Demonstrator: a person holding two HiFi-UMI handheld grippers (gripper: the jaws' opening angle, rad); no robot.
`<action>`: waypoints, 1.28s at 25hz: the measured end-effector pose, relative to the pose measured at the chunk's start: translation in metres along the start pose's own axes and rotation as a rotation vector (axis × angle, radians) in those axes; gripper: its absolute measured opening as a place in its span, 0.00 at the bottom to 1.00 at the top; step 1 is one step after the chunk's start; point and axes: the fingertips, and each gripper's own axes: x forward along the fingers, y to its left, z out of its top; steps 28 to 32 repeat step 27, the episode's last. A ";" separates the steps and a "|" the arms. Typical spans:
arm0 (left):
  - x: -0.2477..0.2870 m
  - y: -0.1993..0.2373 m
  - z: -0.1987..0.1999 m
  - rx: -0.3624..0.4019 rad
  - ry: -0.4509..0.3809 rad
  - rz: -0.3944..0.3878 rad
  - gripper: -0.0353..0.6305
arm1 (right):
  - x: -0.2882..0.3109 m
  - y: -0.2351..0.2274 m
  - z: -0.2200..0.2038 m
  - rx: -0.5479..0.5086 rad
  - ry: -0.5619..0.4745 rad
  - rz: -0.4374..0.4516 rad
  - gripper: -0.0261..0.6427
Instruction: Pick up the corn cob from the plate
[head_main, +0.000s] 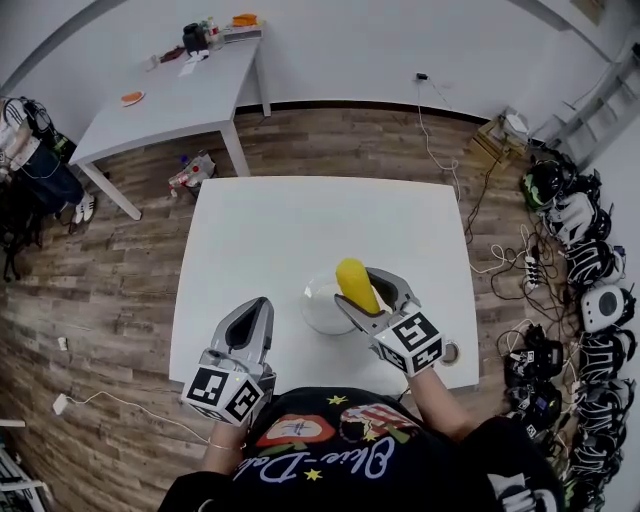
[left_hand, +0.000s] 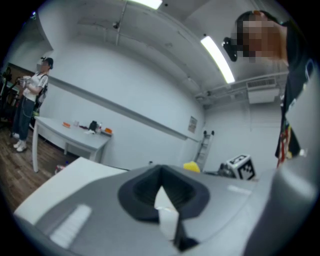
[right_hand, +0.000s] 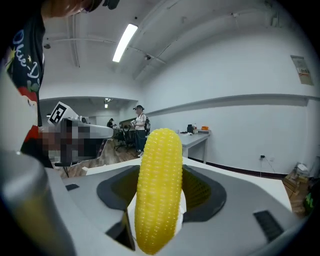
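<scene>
A yellow corn cob is lifted above the white plate, which sits near the front of the white table. My right gripper is shut on the cob. In the right gripper view the corn cob stands upright between the jaws of the right gripper, well off the table. My left gripper hovers left of the plate, shut and holding nothing. In the left gripper view the left gripper points upward; the cob's tip shows beyond it.
A small ring-shaped object lies at the table's front right corner. A second white table with small items stands at the back left, a person beside it. Helmets and cables line the right wall.
</scene>
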 end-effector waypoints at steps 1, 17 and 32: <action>0.001 -0.002 0.000 0.003 0.000 -0.004 0.05 | -0.003 0.002 0.005 -0.003 -0.013 -0.001 0.44; -0.003 -0.009 -0.008 0.022 0.015 -0.010 0.05 | -0.020 0.023 0.010 0.010 -0.014 0.046 0.44; -0.014 -0.009 -0.011 0.019 0.039 -0.004 0.05 | -0.019 0.031 0.005 0.019 0.013 0.054 0.44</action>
